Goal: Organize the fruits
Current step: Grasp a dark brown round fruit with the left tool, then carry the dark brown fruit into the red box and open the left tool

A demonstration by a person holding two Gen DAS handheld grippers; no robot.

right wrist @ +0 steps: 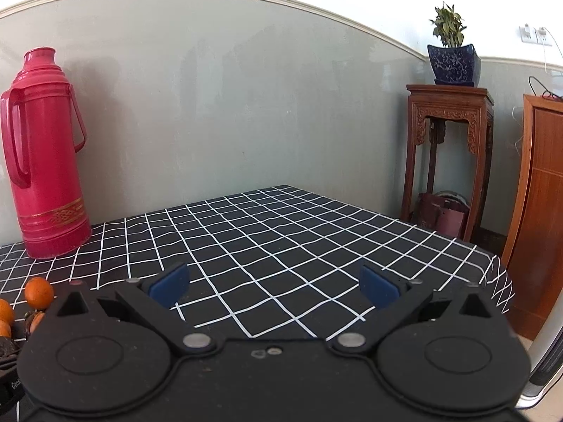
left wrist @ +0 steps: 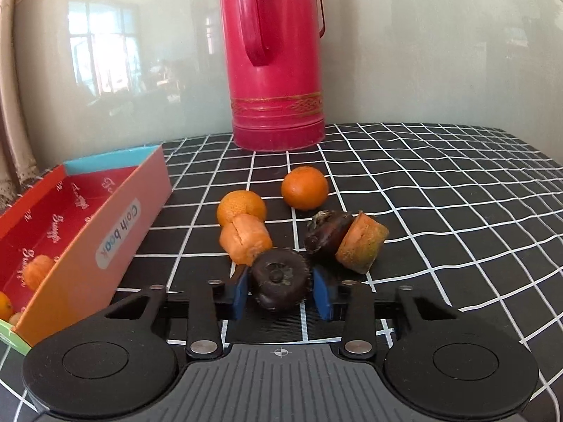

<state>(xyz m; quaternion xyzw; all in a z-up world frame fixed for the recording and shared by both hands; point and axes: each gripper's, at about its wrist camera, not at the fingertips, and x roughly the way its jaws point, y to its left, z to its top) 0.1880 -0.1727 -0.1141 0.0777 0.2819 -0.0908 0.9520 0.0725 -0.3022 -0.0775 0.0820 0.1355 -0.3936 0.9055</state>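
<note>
**Left fingers clamped on a dark fruit; right fingers spread over bare cloth**

The left gripper (left wrist: 279, 290) has its blue-padded fingers (left wrist: 239, 293) pressed against both sides of a dark brown, round, wrinkled fruit (left wrist: 279, 283), which sits on the tabletop (left wrist: 440, 193) covered in black cloth with a white grid. Just behind it lies a cluster of other fruit: a pale orange peeled-looking piece (left wrist: 244, 242) touching a round orange mandarin (left wrist: 241, 207), a second dark brown fruit (left wrist: 325, 234) leaning against an orange-green cut chunk (left wrist: 362, 242), and another round orange mandarin (left wrist: 304, 187) a little farther back, apart from the rest. To the left stands an open cardboard box with a red inside and orange outer wall (left wrist: 116, 232); some orange fruit already lies in its near end. A tall red thermos flask with a handle and gold band (left wrist: 274, 59) stands at the back by the wall.

The right gripper (right wrist: 274, 283) hovers over an empty stretch of the checked cloth, its blue fingers (right wrist: 169, 281) spread wide apart with nothing between them. The fruit cluster shows only at the far left edge of its view.
</note>
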